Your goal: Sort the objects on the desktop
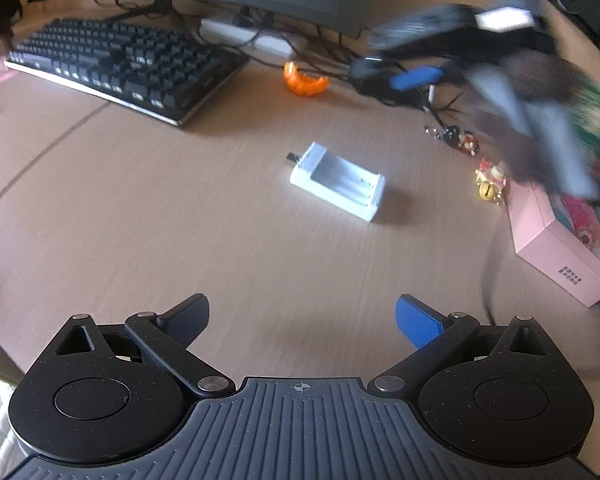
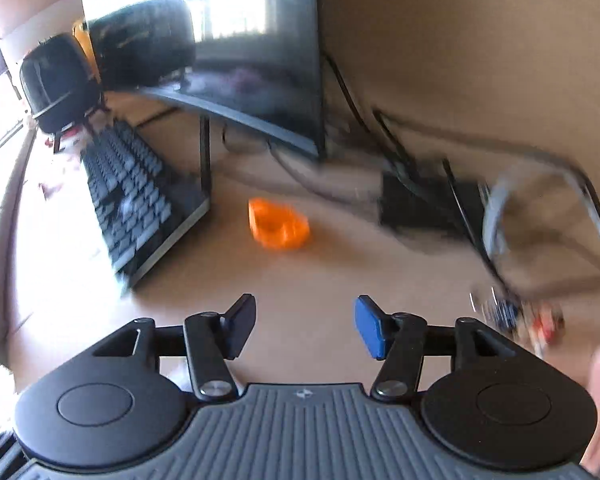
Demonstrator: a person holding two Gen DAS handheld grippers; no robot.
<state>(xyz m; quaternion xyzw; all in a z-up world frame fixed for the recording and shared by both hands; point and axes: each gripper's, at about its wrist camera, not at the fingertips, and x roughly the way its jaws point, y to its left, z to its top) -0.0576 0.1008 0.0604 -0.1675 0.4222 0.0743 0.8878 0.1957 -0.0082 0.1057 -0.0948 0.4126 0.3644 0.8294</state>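
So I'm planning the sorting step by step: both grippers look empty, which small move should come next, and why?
Probably ease the left gripper forward and down toward the white battery charger. Its jaws stand open and empty, and the charger lies alone on bare desk straight ahead. The right gripper, also open and empty, faces the orange plastic piece, but its view is blurred.

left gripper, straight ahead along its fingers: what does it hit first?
Probably the white battery charger, lying flat on the desk ahead of the open left gripper. Bare desk before it; depth is uncertain.
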